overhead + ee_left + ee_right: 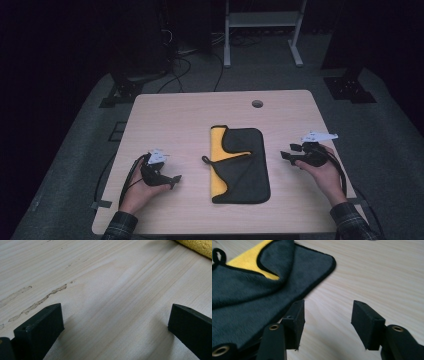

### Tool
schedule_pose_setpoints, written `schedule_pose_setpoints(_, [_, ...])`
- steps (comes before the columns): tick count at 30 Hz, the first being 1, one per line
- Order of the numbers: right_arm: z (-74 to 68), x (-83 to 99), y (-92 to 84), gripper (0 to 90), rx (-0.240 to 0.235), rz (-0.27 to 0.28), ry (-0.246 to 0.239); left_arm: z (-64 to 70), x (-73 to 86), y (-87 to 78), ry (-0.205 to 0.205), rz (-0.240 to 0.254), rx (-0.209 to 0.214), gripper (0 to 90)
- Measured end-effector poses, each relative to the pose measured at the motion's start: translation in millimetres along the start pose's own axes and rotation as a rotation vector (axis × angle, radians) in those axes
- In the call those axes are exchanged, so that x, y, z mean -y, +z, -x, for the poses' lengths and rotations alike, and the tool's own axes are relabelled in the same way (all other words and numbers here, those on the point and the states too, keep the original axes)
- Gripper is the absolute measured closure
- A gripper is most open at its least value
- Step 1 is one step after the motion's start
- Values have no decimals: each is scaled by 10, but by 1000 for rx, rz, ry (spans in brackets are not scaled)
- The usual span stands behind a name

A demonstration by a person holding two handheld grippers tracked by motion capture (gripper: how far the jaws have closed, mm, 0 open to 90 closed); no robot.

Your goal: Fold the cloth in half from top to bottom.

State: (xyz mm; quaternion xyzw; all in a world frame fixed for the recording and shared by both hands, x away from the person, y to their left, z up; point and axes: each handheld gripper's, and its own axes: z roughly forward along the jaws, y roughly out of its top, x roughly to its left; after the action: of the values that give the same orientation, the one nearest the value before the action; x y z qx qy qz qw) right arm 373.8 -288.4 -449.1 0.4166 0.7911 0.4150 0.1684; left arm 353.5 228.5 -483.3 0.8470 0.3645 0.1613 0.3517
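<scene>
My left gripper (172,181) at eight o'clock and right gripper (286,154) at three o'clock both gape empty beside the folded grey-and-yellow cloth (245,165) lying mid-table (175,115)

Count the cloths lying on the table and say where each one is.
1. A single dark grey and yellow folded cloth lies flat mid-table, between the left gripper and right gripper; neither touches it. Nothing suggests another underneath.

Pale wood table (170,115), grey/yellow cloth (245,170) folded at ctr
</scene>
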Motion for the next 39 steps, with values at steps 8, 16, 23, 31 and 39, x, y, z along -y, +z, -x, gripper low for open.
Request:
schedule_pose_setpoints(8, [-135,-182,165,486,-59,-7,-31,0,0,1,-1,0,0,0])
schedule_pose_setpoints(16, [-285,-414,311,544,-107,15,-73,0,0,2,-1,1,-1,0])
schedule_pose_setpoints(23, [-500,-582,513,611,-156,21,-115,0,0,2,-1,0,-2,0])
schedule_pose_setpoints(31, [-757,-724,816,648,-223,0,-147,0,-1,3,-2,1,-3,0])
schedule_pose_setpoints(39, [-963,-801,1145,660,-251,-35,-171,0,-2,3,-2,0,-3,0])
